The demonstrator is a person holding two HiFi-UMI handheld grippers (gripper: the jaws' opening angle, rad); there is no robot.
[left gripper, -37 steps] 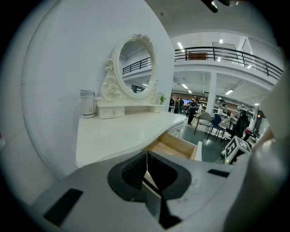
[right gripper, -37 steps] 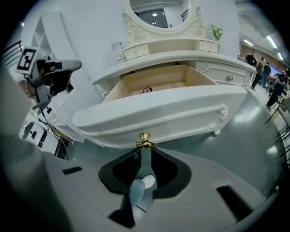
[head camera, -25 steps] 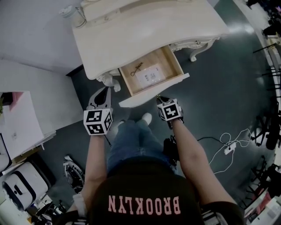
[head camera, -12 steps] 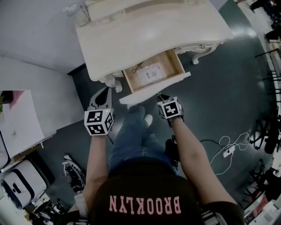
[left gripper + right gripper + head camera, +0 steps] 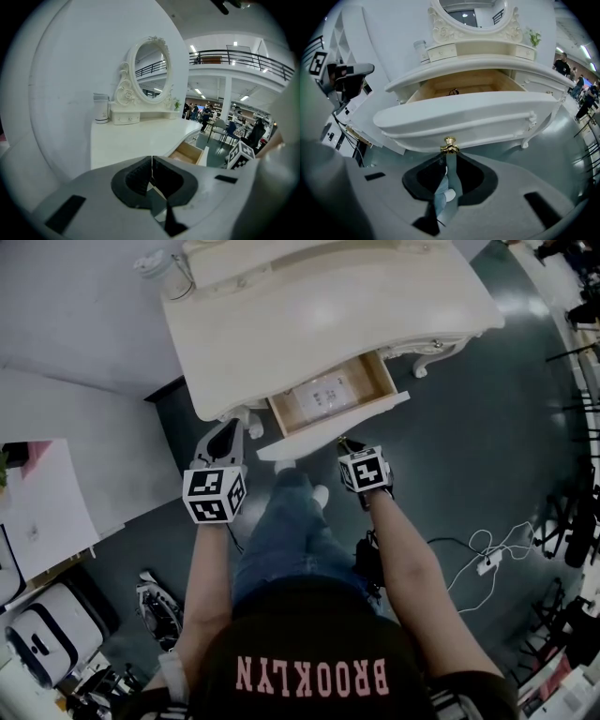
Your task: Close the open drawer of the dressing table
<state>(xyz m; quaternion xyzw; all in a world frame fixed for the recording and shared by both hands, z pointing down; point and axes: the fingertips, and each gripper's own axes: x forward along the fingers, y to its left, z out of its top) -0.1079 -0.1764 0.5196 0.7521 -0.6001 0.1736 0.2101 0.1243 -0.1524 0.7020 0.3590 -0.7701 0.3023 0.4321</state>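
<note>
The cream dressing table point(image 5: 309, 315) stands ahead, its drawer point(image 5: 375, 382) partly pulled out, with a white card point(image 5: 323, 392) inside. My right gripper point(image 5: 342, 443) is at the middle of the drawer front point(image 5: 459, 117). Its jaws are closed round the small gold knob point(image 5: 449, 145). My left gripper point(image 5: 225, 432) hangs shut and empty beside the table's front left leg, apart from the drawer. In the left gripper view the left gripper point(image 5: 151, 161) has its tips together, with the tabletop point(image 5: 140, 138) beyond.
An oval mirror point(image 5: 150, 70) and a lidded jar point(image 5: 155, 266) stand at the back of the table. A white cabinet point(image 5: 47, 502) is at the left, and cables point(image 5: 483, 559) lie on the dark floor at the right. The person's legs and shoe point(image 5: 319, 495) are below the drawer.
The drawer has slid further into the table. Both grippers have moved toward the table, the right one staying at the knob.
</note>
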